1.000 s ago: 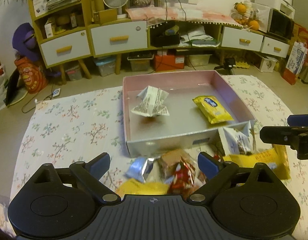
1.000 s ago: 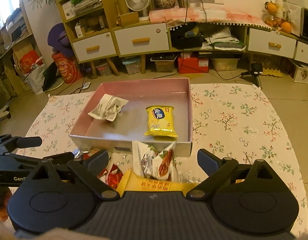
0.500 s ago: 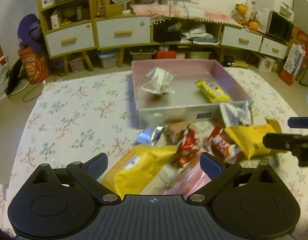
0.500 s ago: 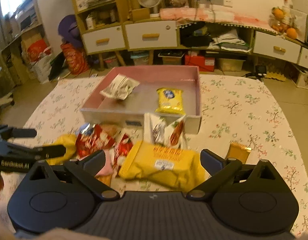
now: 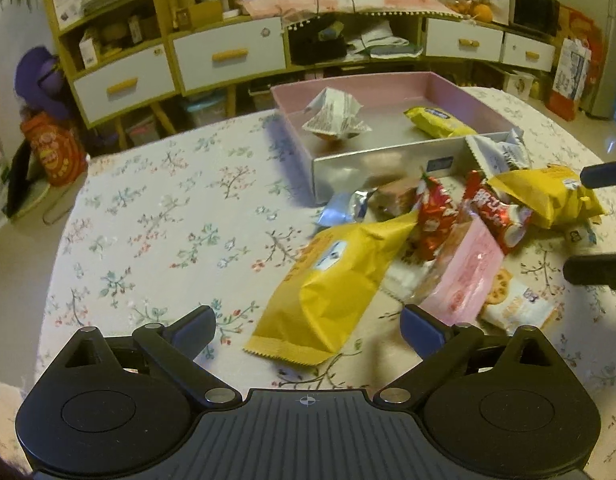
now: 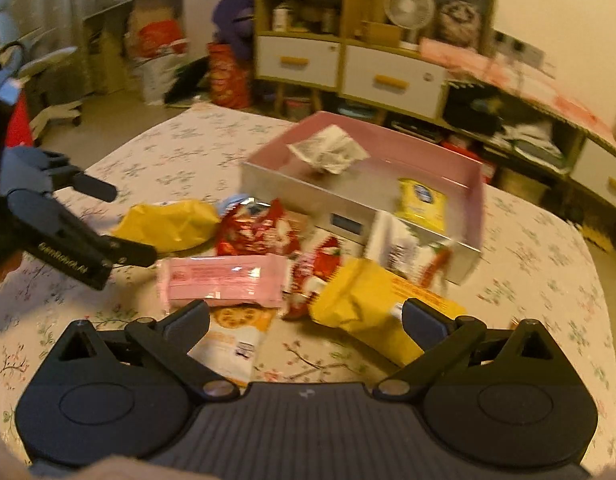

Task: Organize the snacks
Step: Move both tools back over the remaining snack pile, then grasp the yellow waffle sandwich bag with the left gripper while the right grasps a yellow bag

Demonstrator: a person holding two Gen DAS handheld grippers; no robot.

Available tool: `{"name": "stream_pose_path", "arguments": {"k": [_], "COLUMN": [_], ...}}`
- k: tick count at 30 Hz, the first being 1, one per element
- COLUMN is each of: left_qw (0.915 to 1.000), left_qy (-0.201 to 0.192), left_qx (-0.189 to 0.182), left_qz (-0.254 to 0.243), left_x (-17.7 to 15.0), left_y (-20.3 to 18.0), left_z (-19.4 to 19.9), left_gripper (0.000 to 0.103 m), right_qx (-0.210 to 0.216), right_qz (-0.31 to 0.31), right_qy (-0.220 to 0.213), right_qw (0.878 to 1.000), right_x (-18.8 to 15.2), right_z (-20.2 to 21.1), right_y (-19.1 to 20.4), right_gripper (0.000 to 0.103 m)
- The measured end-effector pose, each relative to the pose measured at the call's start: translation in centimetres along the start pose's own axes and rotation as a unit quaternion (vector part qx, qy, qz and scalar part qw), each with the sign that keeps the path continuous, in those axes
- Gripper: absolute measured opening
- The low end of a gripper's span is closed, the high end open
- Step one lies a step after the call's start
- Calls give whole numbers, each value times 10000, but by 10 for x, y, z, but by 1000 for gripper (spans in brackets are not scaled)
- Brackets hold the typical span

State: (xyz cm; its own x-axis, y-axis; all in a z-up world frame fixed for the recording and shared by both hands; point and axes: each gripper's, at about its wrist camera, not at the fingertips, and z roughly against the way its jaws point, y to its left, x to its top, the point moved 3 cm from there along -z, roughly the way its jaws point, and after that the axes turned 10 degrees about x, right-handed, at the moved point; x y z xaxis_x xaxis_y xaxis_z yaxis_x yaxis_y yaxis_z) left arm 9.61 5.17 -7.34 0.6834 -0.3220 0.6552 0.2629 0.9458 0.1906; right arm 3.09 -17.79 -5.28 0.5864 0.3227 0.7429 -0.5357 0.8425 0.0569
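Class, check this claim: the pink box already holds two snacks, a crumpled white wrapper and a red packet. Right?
Not quite. The pink box does hold two snacks, and one is the white wrapper, but the other is a yellow packet, not red. The left wrist view shows it.

Glossy foil snack packets (image 5: 332, 280), matt floral cloth tablecloth (image 5: 156, 216); smooth silvery-sided box (image 5: 388, 164)
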Motion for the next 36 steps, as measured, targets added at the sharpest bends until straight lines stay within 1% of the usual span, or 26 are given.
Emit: {"name": "stream_pose_path", "arguments": {"k": [3,7,11,16,18,20,22,23,25,26,28,29,31,36], "left_qw": [10000,9999,9992,9991,9988,9981,9972,9970,9974,9974,9971,9968,9963,9957], "left_qy": [54,67,145,227,313,409,504,530,513,511,521,534,560,598], "left_qx": [-57,-103,-285,-290,-267,-283,-276,-251,-201,-187,-205,-222,-242,-229], "left_qz": [59,89,250,199,252,368,469,497,474,469,523,560,600,676], "left_x": [0,3,8,12,12,11,11,11,12,13,15,16,17,17], "left_y": [4,6,4,-1,1,3,6,6,6,6,6,6,6,7], "left_z": [-8,-15,-23,-28,-32,-36,-39,-40,-41,-41,-40,-39,-39,-37], "left_gripper": [99,98,96,90,87,83,75,73,64,61,48,44,41,39], "right_qx": [-8,-42,-223,-453,-495,-547,-595,-604,-613,-628,-682,-707,-731,-650], "right_qz": [159,545,687,727,754,834,892,919,1012,1077,1196,1231,1263,1266], "right_qy": [60,11,229,548,667,680,723,740,771,796,824,836,833,756], "right_qw": [9999,9985,9971,9948,9937,9927,9916,9912,9900,9890,9871,9863,9858,9869], "right_x": [5,11,10,4,2,0,-1,-2,-3,-3,-4,-4,-3,0], "right_z": [-2,5,-4,-22,-30,-33,-36,-37,-39,-40,-40,-40,-39,-35], "right_y": [4,0,-17,-35,-37,-37,-34,-32,-28,-27,-24,-23,-23,-20], "right_gripper": [102,102,102,95,94,93,88,87,78,76,64,62,56,47]}}
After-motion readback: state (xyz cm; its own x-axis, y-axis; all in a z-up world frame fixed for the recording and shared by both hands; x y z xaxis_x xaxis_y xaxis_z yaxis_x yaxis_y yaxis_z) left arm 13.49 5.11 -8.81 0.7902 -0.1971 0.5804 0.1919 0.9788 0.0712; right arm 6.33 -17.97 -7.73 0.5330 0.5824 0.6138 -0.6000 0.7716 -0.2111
